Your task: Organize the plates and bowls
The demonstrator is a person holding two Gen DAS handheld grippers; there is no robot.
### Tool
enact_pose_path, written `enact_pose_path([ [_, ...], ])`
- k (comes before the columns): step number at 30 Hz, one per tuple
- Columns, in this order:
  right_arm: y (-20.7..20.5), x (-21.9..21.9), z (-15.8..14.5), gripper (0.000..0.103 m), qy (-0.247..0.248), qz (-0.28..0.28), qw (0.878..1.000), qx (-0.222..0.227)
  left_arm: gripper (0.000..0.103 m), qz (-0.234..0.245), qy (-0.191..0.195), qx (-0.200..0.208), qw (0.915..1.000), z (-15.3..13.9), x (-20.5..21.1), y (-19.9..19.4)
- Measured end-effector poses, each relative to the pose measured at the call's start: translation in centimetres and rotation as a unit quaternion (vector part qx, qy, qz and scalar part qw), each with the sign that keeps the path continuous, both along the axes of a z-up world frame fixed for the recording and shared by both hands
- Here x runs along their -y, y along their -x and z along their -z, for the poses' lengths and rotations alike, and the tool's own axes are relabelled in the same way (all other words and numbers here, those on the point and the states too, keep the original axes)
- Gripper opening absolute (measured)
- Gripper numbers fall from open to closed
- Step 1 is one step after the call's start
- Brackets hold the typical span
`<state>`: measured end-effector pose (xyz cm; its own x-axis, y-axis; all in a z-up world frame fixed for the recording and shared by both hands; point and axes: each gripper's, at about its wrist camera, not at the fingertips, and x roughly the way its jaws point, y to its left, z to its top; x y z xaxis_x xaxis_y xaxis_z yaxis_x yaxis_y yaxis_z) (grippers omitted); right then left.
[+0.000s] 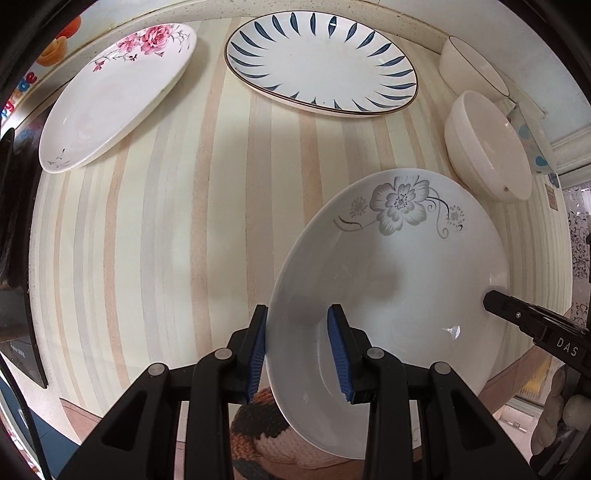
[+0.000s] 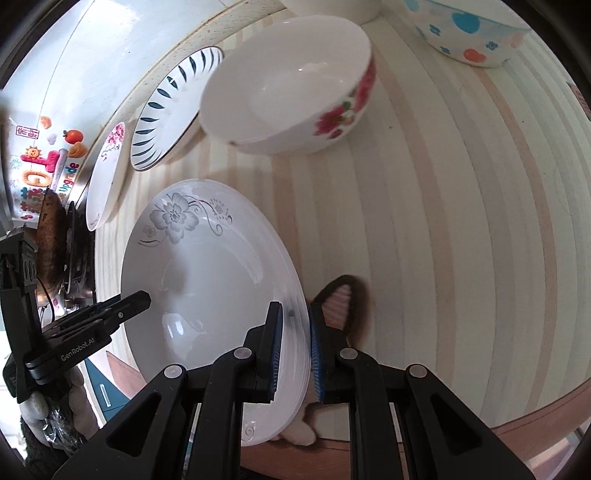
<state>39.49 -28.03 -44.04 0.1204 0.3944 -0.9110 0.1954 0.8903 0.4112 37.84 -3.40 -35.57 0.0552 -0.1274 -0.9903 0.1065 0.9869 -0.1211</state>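
Note:
A white plate with a grey flower [image 1: 399, 295] hangs over the near edge of the striped table; it also shows in the right wrist view [image 2: 207, 280]. My left gripper [image 1: 299, 354] straddles its left rim, with a gap between the plate and the right pad. My right gripper [image 2: 295, 350] is shut on its right rim and also shows in the left wrist view [image 1: 495, 301]. A pink-rose plate [image 1: 114, 96], a blue-leaf plate [image 1: 321, 62] and two white bowls [image 1: 487, 144] sit farther back. A red-flower bowl [image 2: 288, 85] stands beyond the plate.
A spotted bowl [image 2: 469, 29] sits at the far right. A dark pan on a stove [image 2: 51, 236] lies left of the table. The wall [image 2: 92, 74] runs behind the plates. A knitted slipper [image 1: 266, 435] lies below the table edge.

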Motion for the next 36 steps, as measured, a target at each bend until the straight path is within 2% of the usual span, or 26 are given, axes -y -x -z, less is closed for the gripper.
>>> enact_pose_path([
  [7,-0.4,0.5,0.4,0.016,-0.006,-0.009,1.000,0.004,0.030,-0.013,-0.014,0.000,0.9998,0.6,1.3,0.0],
  [11,-0.8,0.6,0.5,0.016,-0.019,-0.013,1.000,-0.005,0.030,-0.027,-0.009,0.006,0.9996,0.3,2.1,0.0],
  [14,-0.8,1.1,0.1,0.016,-0.033,-0.003,0.999,-0.022,0.030,-0.048,0.003,0.031,0.9983,-2.8,0.5,0.2],
  [17,-0.3,1.5,-2.3,0.016,-0.018,-0.012,1.000,-0.017,0.030,-0.078,0.007,0.061,0.9951,-5.8,-1.9,0.0],
  [19,0.0,1.2,-5.0,0.016,-0.025,-0.018,1.000,0.002,0.031,-0.107,0.009,0.074,0.9914,-7.5,-4.4,-0.6],
  [21,-0.2,0.1,-8.1,0.024,-0.019,-0.031,0.999,0.023,0.031,-0.128,0.009,0.084,0.9883,-8.1,-6.4,-1.0],
  [22,-0.6,-0.5,-9.3,0.033,-0.020,-0.036,0.999,0.035,0.031,-0.139,0.006,0.087,0.9864,-8.2,-7.6,-1.6],
  [23,-1.3,-1.5,-10.8,0.041,-0.026,-0.041,0.997,0.052,0.031,-0.151,0.001,0.088,0.9846,-8.0,-8.8,-2.2],
  [25,-3.2,-3.4,-12.8,0.047,-0.045,-0.055,0.994,0.079,0.031,-0.177,-0.006,0.084,0.9806,-7.2,-11.1,-3.2],
  [26,-5.0,-5.0,-13.5,0.047,-0.056,-0.066,0.992,0.095,0.031,-0.191,-0.010,0.080,0.9782,-6.6,-12.4,-3.6],
  [29,-9.5,-8.8,-14.1,0.047,-0.047,-0.089,0.988,0.120,0.030,-0.236,-0.010,0.072,0.9690,-4.8,-16.1,-5.2],
  [33,-17.2,-15.5,-12.1,0.047,-0.047,-0.117,0.982,0.137,0.031,-0.279,-0.003,0.065,0.9580,-3.2,-19.8,-7.3],
  [36,-22.7,-20.0,-9.4,0.047,-0.019,-0.144,0.979,0.142,0.030,-0.291,-0.006,0.063,0.9546,-2.2,-20.8,-8.4],
])
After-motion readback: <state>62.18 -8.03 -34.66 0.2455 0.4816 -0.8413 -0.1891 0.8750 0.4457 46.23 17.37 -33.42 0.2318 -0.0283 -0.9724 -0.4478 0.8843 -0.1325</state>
